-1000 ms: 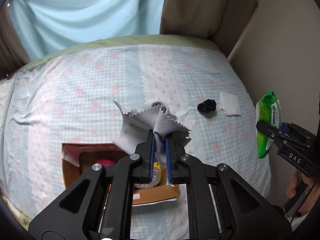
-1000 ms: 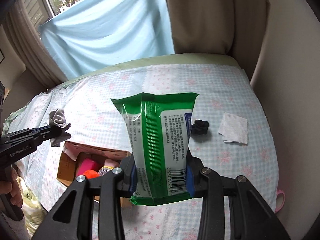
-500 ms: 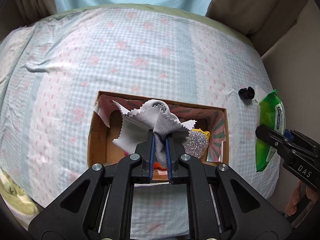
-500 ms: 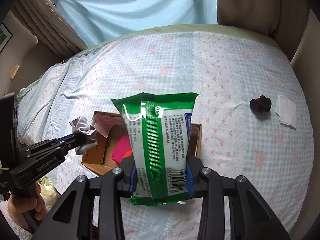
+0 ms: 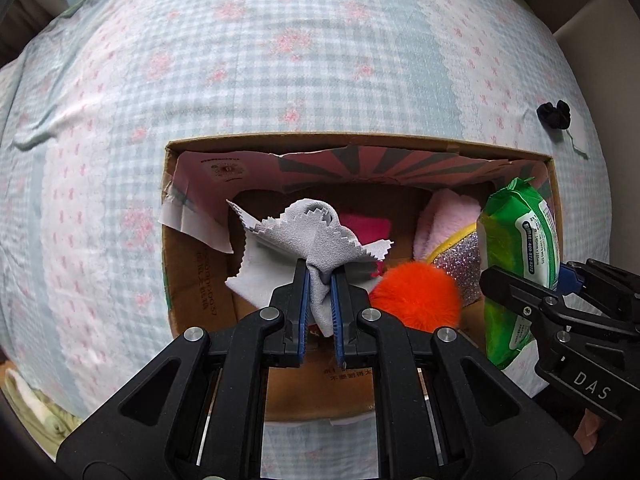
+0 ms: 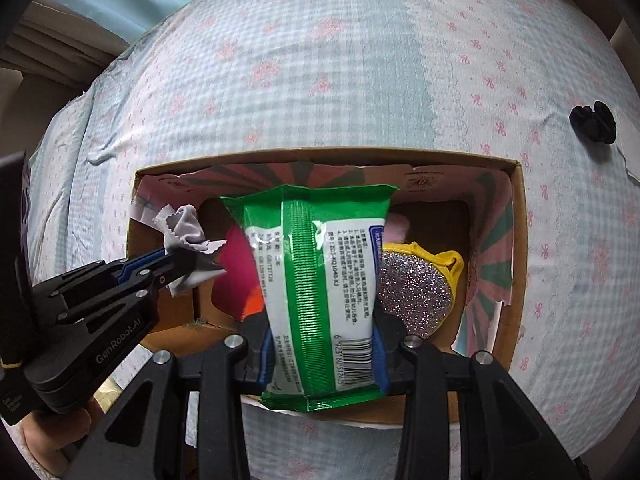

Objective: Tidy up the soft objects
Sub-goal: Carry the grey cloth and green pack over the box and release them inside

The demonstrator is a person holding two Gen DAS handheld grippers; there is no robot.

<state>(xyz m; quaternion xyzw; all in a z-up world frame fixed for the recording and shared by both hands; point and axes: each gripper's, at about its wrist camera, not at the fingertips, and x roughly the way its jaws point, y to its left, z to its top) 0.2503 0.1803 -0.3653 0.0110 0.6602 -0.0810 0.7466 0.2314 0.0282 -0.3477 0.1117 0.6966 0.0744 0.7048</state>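
My left gripper (image 5: 320,280) is shut on a grey cloth (image 5: 308,236) with zigzag edges and holds it over the left half of an open cardboard box (image 5: 360,140) on the bed. My right gripper (image 6: 320,344) is shut on a green wet-wipes pack (image 6: 316,288), upright over the middle of the box (image 6: 320,152). The pack (image 5: 520,248) and cloth (image 6: 186,232) each show in the other view. Inside the box lie an orange pompom (image 5: 416,296), a glittery yellow-trimmed pouch (image 6: 416,292), a magenta item (image 5: 368,224) and a pink plush piece (image 5: 444,220).
The box sits on a bed with a blue-checked, pink-flowered sheet (image 5: 280,60). A black scrunchie (image 5: 554,114) lies on the sheet to the far right, also in the right wrist view (image 6: 592,122), beside a white cloth edge (image 6: 630,152).
Both grippers have moved down and in over the box, which now fills both views. The cloth and the wipes pack stay held. The scrunchie has slid to the far right edge.
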